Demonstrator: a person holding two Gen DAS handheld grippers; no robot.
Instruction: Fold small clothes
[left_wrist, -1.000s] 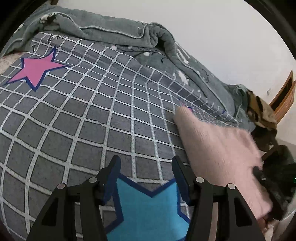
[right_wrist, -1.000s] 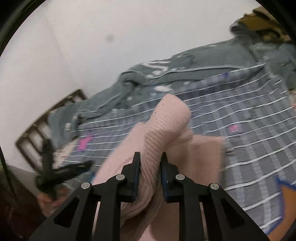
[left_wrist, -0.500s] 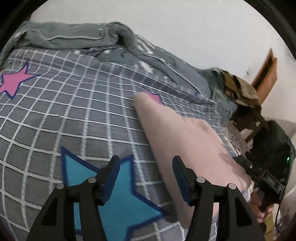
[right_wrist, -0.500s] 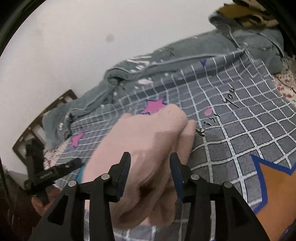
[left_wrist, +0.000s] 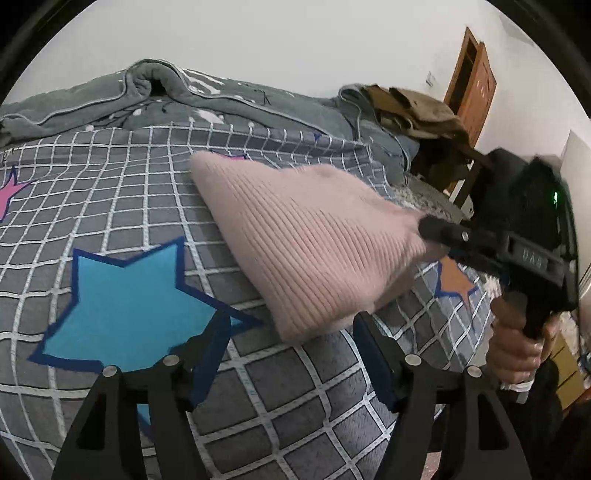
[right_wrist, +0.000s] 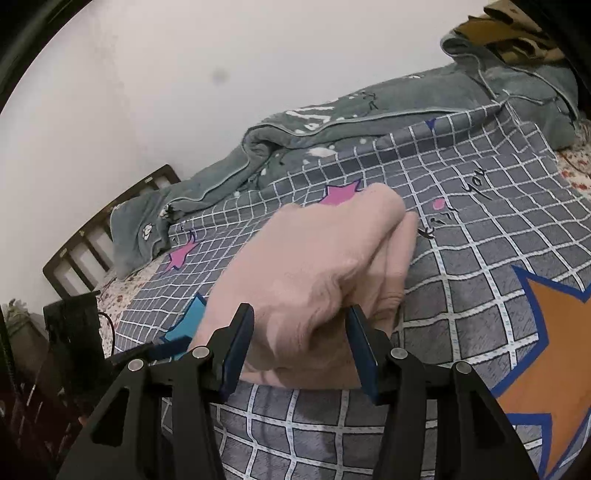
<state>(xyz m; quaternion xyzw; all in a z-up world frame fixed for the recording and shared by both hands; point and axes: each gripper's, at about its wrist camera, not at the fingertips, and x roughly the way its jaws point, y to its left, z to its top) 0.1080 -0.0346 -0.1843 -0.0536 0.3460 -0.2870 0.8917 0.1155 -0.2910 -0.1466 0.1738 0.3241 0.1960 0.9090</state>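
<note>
One item on hand: a pink knitted garment (left_wrist: 314, 243), lying doubled over on the checked bedspread (left_wrist: 110, 192) of the bed, between the blue star (left_wrist: 125, 295) and the orange star (right_wrist: 546, 354) printed on it.

Fold status, as I judge it: at least one fold is laid, since I see one layer lapped over another along the far edge in the right wrist view. The near end bunches up in a rounded hump and is not flat. How many folds remain I cannot tell; smoothing and probably a further fold are left.

Right hand-held gripper (right_wrist: 299, 343): jaws apart, having just been opening, with the humped near end of the garment between them; the pads do not appear to press on it, so I count it as let go.

Left hand-held gripper (left_wrist: 291, 354): jaws apart, having just been opening, empty, hovering over the bedspread just beside the garment's near corner.

Other stock: a grey quilt (left_wrist: 155, 92) bunched along the wall (left_wrist: 258, 37), brown clothing (left_wrist: 410, 107) heaped at the far corner, untouched. No finished pile of folded pieces is in view.
</note>
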